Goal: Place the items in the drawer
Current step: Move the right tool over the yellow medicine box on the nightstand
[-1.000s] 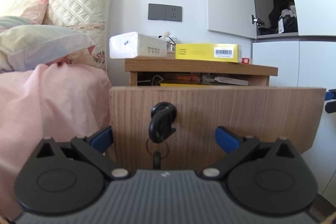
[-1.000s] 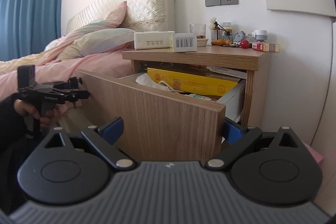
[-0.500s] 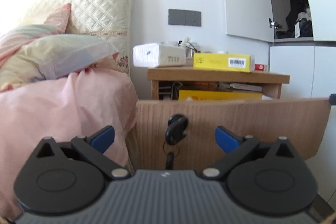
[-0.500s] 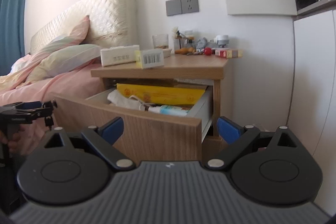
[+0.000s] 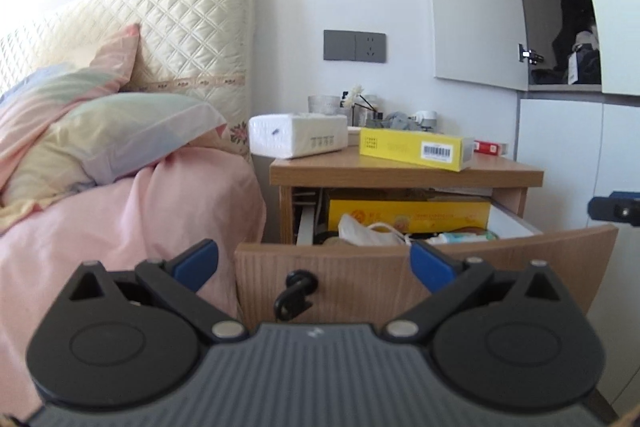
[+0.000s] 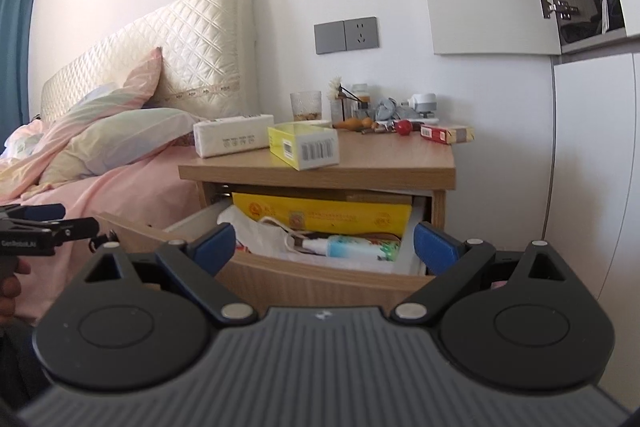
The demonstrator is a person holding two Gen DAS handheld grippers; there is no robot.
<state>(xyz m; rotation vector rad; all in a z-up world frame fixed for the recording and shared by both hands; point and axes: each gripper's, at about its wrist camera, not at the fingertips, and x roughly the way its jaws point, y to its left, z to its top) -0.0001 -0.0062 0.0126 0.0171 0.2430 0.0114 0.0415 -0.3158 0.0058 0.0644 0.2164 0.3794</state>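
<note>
The wooden nightstand's drawer (image 5: pixel 520 267) (image 6: pixel 320 279) stands pulled out, holding a large yellow box (image 6: pixel 320 217), a white bag (image 6: pixel 256 231) and a small tube (image 6: pixel 352 247). On the nightstand top lie a long yellow box (image 5: pixel 414 149) (image 6: pixel 304 145), a white tissue pack (image 5: pixel 298 135) (image 6: pixel 230 141) and a red-and-gold pack (image 6: pixel 446 135). My left gripper (image 5: pixel 314 261) is open and empty, in front of the drawer face with its black key (image 5: pixel 294 293). My right gripper (image 6: pixel 324 247) is open and empty, above the drawer's front edge.
A bed with pink cover (image 5: pixel 120 219) and pillows (image 6: pixel 128 135) lies left of the nightstand. A glass (image 6: pixel 306 105), bottles and small clutter (image 6: pixel 384 115) crowd the back of the top. White cupboards (image 6: pixel 592 167) stand on the right. A person's hand (image 6: pixel 10 283) holds the left gripper.
Both grippers have risen and pulled back from the drawer front, so the inside of the open drawer and the nightstand top now show from above.
</note>
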